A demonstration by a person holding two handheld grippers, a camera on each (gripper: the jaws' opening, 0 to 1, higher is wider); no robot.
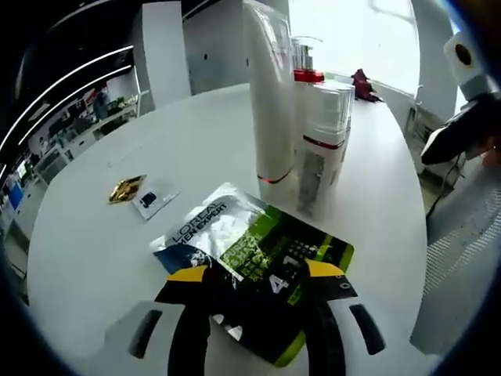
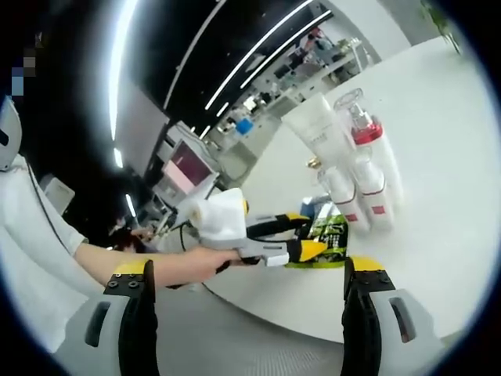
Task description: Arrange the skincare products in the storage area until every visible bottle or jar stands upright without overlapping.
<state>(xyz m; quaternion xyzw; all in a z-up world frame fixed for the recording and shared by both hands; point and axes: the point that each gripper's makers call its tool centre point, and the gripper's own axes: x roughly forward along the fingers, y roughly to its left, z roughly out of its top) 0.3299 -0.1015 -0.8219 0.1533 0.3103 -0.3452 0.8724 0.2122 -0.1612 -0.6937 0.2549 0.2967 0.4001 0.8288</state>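
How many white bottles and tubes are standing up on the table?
4: a tall tube, a red-collared pump bottle behind it, and two red-banded bottles in front. More may be hidden behind them.

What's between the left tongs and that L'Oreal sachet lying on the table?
Nothing visible. The left tongs already reach the flat sachet, one jaw at each side of its near end. The upright tube and bottles stand beyond it on the white table.

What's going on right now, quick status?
Left gripper shut on green-and-silver foil sachet. Right gripper open, empty, off the round white table. Tall white tube and bottles upright behind.
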